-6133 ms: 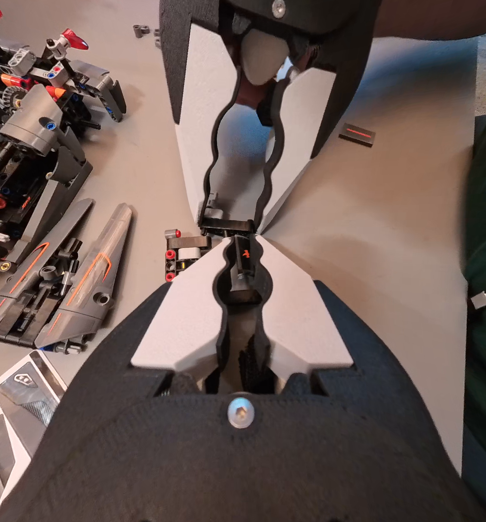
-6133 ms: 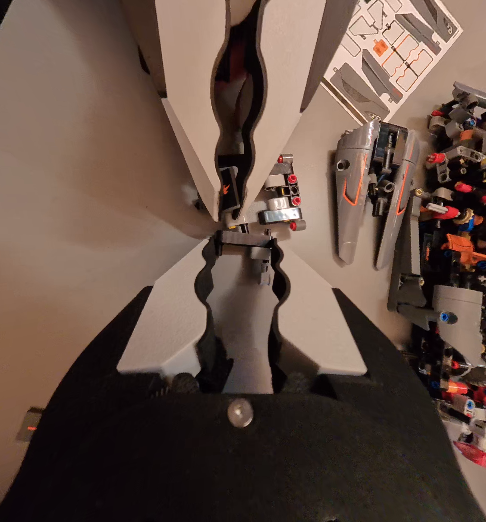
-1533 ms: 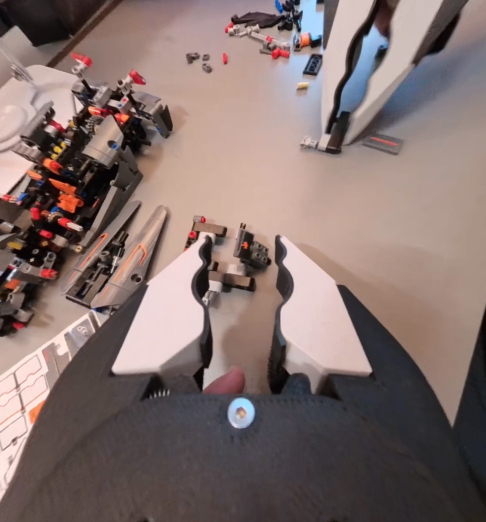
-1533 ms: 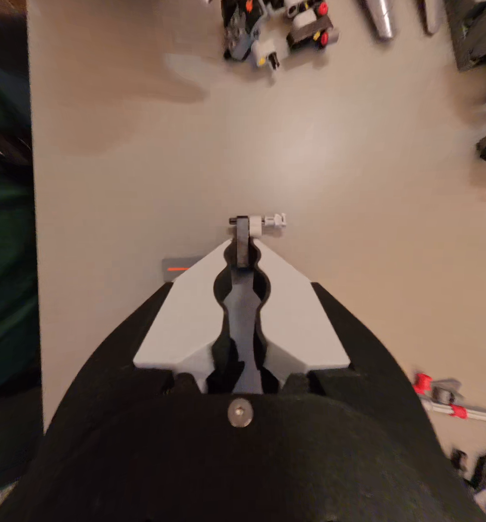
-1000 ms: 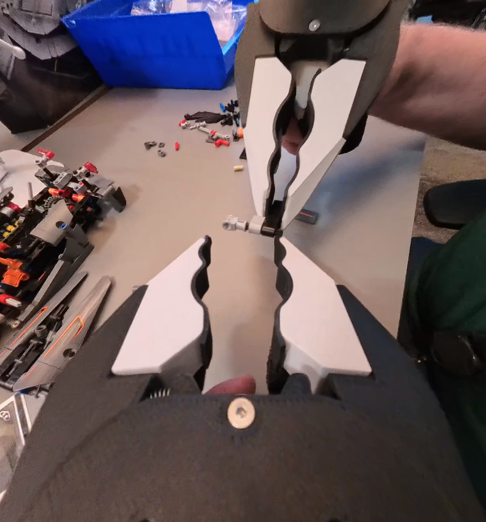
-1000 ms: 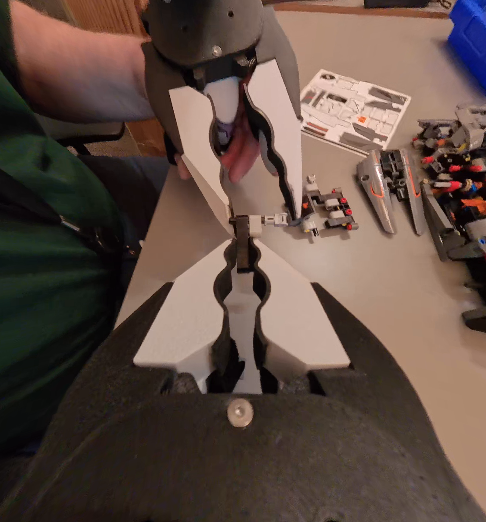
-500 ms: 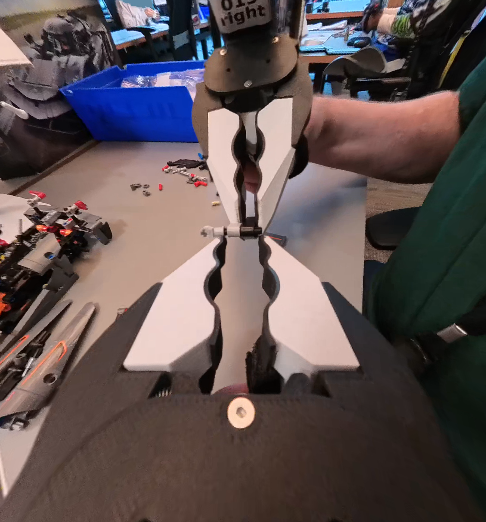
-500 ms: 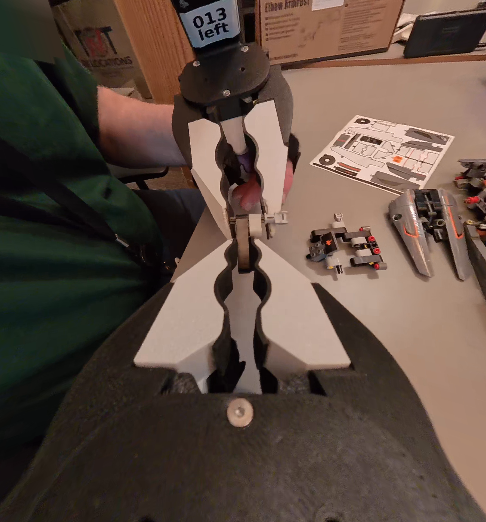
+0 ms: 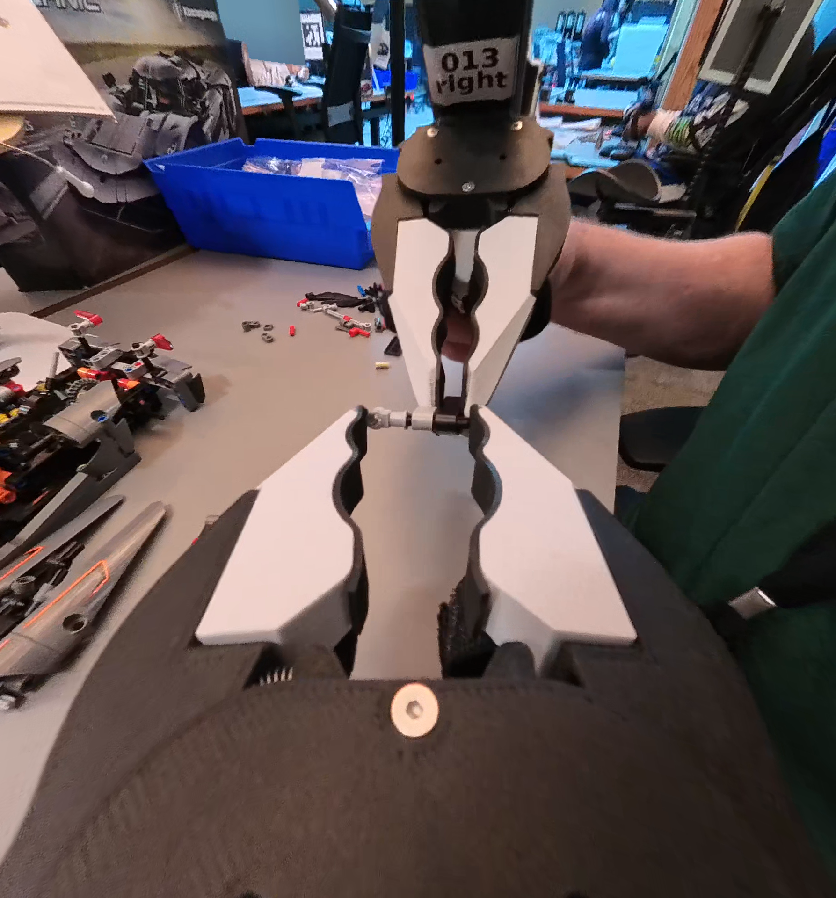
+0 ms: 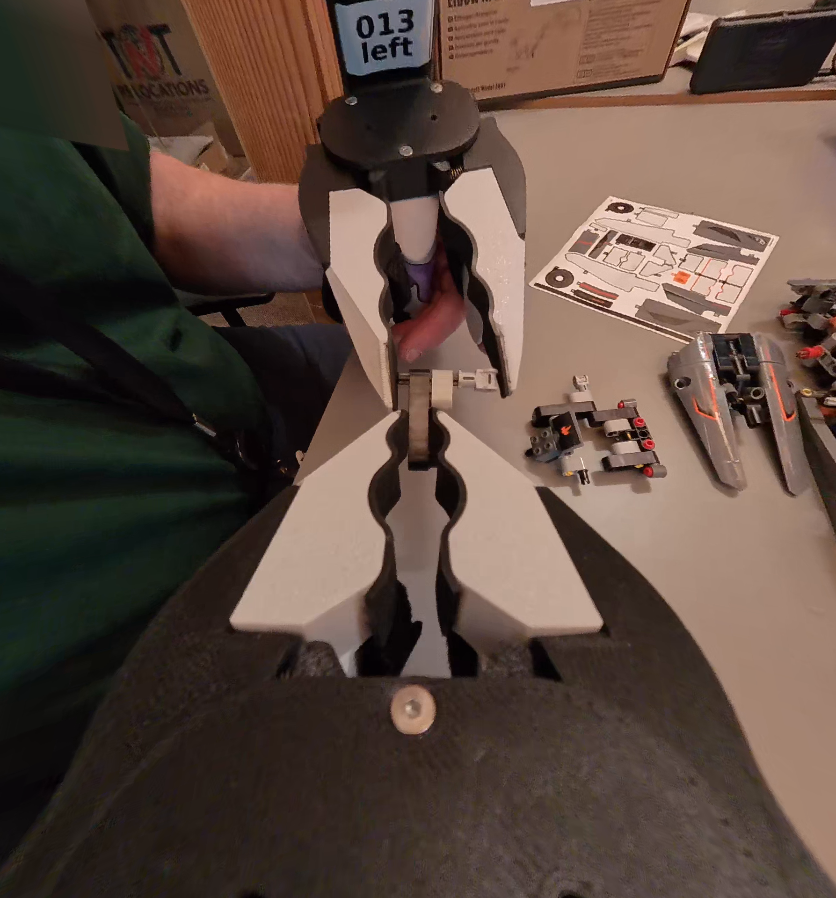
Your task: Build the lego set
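The right gripper [image 10: 418, 418] is clamped on a small dark beam [image 10: 418, 427] carrying a pale grey axle assembly [image 10: 462, 384] that projects sideways. This piece is held in the air above the near edge of the grey bench [image 10: 697, 559], directly in front of the person in the green shirt [image 10: 90, 388].

The left gripper [image 9: 418, 420] faces the right one tip to tip. Its fingers are set at a narrow-to-medium spread and bracket the axle assembly [image 9: 408, 419] end to end. One fingertip [image 9: 357, 423] appears to touch the pale connector end, but firm contact on both sides cannot be confirmed.

On the bench, toward its middle, lies a small black and grey sub-assembly [image 10: 595, 432] with red pins. Beside it lies a grey winged panel section [image 10: 731, 403] with orange stripes. A sticker sheet [image 10: 659, 267] lies farther back. The partly built vehicle [image 9: 51, 413] occupies the bench edge beyond the panels. A blue bin [image 9: 270, 204] stands at the far edge, with loose pins [image 9: 338, 311] scattered in front of it.
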The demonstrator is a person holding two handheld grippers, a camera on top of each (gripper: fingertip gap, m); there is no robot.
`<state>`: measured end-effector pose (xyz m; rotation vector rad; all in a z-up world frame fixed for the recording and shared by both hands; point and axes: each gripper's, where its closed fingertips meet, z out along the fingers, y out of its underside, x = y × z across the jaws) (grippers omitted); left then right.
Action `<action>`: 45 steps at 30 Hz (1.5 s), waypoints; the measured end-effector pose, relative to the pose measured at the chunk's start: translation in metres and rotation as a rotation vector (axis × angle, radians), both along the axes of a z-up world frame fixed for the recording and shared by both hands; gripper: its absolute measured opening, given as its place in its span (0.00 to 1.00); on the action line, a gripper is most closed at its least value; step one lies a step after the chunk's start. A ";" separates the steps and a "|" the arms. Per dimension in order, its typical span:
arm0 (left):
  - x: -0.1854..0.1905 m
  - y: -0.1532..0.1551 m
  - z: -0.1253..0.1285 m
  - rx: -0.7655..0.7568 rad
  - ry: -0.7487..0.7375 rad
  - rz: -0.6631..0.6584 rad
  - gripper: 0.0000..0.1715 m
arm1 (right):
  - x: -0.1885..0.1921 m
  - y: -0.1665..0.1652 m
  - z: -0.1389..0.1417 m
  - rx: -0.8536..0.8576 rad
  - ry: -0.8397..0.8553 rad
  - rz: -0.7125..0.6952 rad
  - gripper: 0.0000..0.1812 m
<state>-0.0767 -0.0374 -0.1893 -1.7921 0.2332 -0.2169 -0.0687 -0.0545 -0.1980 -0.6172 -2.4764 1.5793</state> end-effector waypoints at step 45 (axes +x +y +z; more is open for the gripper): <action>-0.015 -0.013 0.019 0.140 -0.313 0.057 0.24 | -0.013 0.020 0.021 -0.325 -0.162 -0.358 0.07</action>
